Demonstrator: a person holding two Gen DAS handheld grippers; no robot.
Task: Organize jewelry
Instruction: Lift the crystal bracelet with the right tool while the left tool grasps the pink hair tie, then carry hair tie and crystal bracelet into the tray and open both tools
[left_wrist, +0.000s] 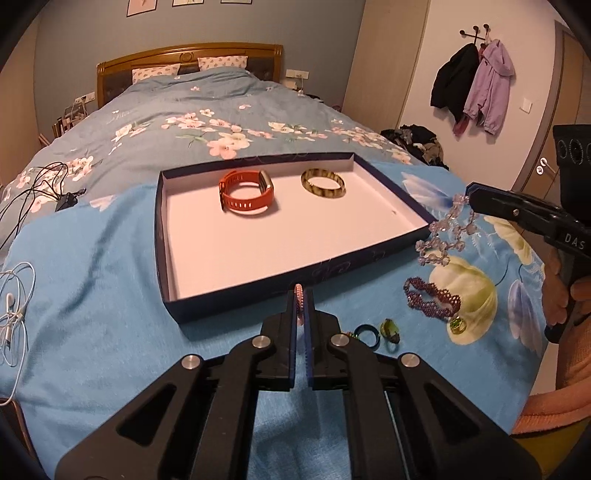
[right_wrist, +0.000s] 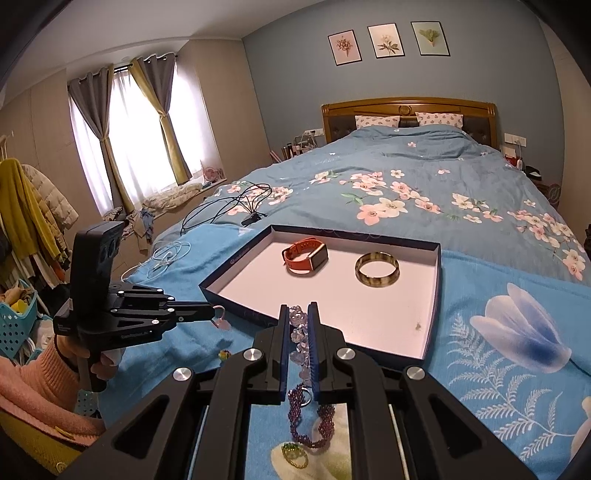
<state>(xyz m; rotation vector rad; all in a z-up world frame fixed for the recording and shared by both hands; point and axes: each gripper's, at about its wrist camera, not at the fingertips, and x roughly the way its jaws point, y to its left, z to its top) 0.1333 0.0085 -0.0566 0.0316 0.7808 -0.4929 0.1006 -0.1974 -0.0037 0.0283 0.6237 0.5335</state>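
Note:
A dark blue tray (left_wrist: 167, 258) with a white floor lies on the bed, holding an orange watch (left_wrist: 245, 194) and a mottled bangle (left_wrist: 323, 182). Just short of its near wall, my left gripper (left_wrist: 300, 291) is shut on a pink beaded bracelet (left_wrist: 300, 304). Off the tray's right corner, my right gripper (left_wrist: 470, 195) is shut on a clear crystal bead bracelet (left_wrist: 443, 236) that dangles from it. In the right wrist view the crystal beads (right_wrist: 300, 332) sit between the pads. A purple beaded bracelet (left_wrist: 432, 297) and three rings (left_wrist: 389, 328) lie on the blue cloth.
White earphones (left_wrist: 14, 314) and black cables (left_wrist: 44, 184) lie on the bed to the left. A person's hand and pink sleeve (right_wrist: 44, 391) hold the left gripper. The flowered duvet (left_wrist: 221, 122) stretches behind the tray.

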